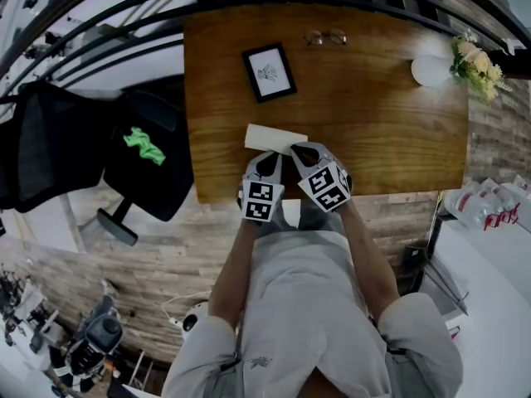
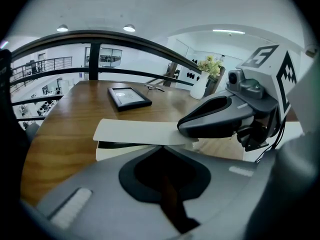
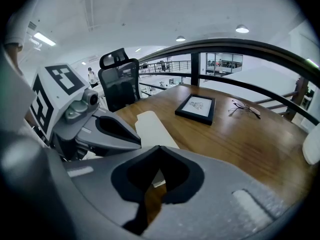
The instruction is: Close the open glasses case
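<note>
The flat, cream, rectangular glasses case (image 1: 272,137) lay slightly ajar near the front edge of the glossy wooden table (image 1: 373,114), with the left gripper (image 1: 269,159) and right gripper (image 1: 298,150) at its lid, both with jaws pressed together and empty.

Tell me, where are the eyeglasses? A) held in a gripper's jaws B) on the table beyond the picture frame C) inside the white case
B: the eyeglasses lie on the table beyond the picture frame, far from the white case.
</note>
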`<state>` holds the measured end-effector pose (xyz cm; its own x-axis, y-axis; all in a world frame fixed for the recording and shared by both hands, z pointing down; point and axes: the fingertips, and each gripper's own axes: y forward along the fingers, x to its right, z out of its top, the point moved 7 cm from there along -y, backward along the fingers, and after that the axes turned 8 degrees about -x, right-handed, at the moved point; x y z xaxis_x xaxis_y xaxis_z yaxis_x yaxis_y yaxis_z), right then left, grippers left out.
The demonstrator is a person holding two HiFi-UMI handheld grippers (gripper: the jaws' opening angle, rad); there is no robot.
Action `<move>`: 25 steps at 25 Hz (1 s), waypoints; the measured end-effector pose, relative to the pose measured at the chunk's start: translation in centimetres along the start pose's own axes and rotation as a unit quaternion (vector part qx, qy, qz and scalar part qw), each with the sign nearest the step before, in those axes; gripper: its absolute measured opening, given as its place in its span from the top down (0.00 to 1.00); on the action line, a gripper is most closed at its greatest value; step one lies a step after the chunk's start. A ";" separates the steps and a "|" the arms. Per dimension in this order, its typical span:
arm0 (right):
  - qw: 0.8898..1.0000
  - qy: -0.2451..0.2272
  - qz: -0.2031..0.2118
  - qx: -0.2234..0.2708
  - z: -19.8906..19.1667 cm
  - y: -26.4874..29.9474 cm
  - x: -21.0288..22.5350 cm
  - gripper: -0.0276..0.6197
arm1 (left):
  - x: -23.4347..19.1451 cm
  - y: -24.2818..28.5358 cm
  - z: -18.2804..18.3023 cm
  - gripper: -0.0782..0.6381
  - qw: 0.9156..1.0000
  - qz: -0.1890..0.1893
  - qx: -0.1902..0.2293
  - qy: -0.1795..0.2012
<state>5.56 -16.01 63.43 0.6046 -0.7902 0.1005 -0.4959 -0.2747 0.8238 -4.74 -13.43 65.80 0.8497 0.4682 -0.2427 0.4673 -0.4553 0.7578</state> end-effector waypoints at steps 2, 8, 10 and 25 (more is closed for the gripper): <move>1.000 0.001 0.000 -0.001 -0.1 0.1 -0.1 0.95 | 0.0 0.0 -0.2 0.86 1.000 -0.001 -0.002 0.000; 1.000 0.001 -0.001 -0.003 -0.3 0.2 -0.4 0.95 | -0.1 0.2 -0.5 0.86 1.000 -0.005 -0.008 -0.001; 1.000 0.003 -0.001 -0.003 -0.4 0.3 -0.5 0.95 | -0.1 0.2 -0.6 0.86 1.000 -0.006 -0.011 -0.001; 1.000 0.014 -0.007 -0.010 -0.8 0.8 -1.0 0.95 | -0.4 0.7 -1.1 0.86 0.998 -0.012 -0.050 0.020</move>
<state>5.08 -15.03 64.45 0.6279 -0.7713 0.1042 -0.4758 -0.2744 0.8356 -5.00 -13.09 67.04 0.8272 0.5091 -0.2378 0.4588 -0.3676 0.8090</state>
